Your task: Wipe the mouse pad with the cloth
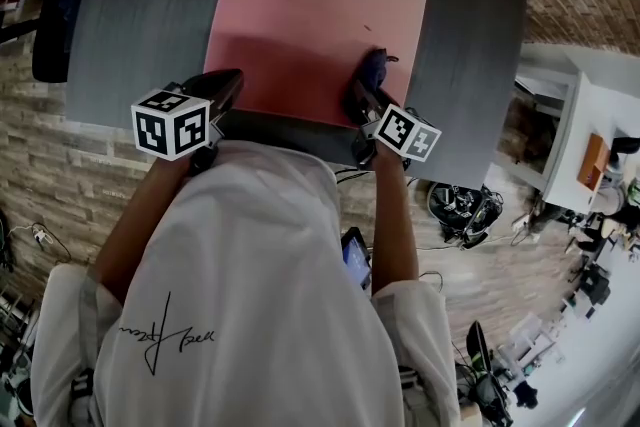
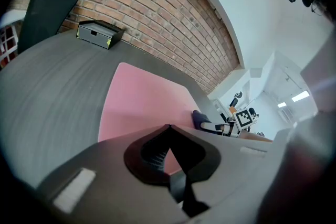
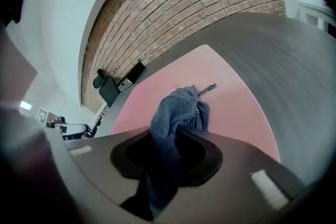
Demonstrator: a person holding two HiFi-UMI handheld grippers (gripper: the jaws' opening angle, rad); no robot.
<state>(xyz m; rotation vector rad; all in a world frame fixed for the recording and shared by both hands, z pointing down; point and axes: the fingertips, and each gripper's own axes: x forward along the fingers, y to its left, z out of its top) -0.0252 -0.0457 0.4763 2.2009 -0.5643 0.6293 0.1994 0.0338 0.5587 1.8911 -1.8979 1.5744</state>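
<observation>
A pink mouse pad [image 1: 310, 25] lies on the dark grey table [image 1: 150, 5]. My right gripper [image 1: 368, 87] is shut on a grey-blue cloth [image 3: 176, 118], bunched at the pad's near right part. In the right gripper view the cloth hangs through the jaws and rests on the mouse pad [image 3: 231, 92]. My left gripper [image 1: 222, 90] sits at the pad's near left corner, shut with nothing in it. The left gripper view shows the mouse pad [image 2: 142, 105] ahead and the cloth [image 2: 200, 119] with the right gripper at far right.
A black box [image 2: 98, 34] lies at the table's far edge next to a black chair [image 2: 47, 2] and a brick wall. A person's white shirt [image 1: 250, 315] fills the near side. Office clutter [image 1: 590, 215] stands at the right.
</observation>
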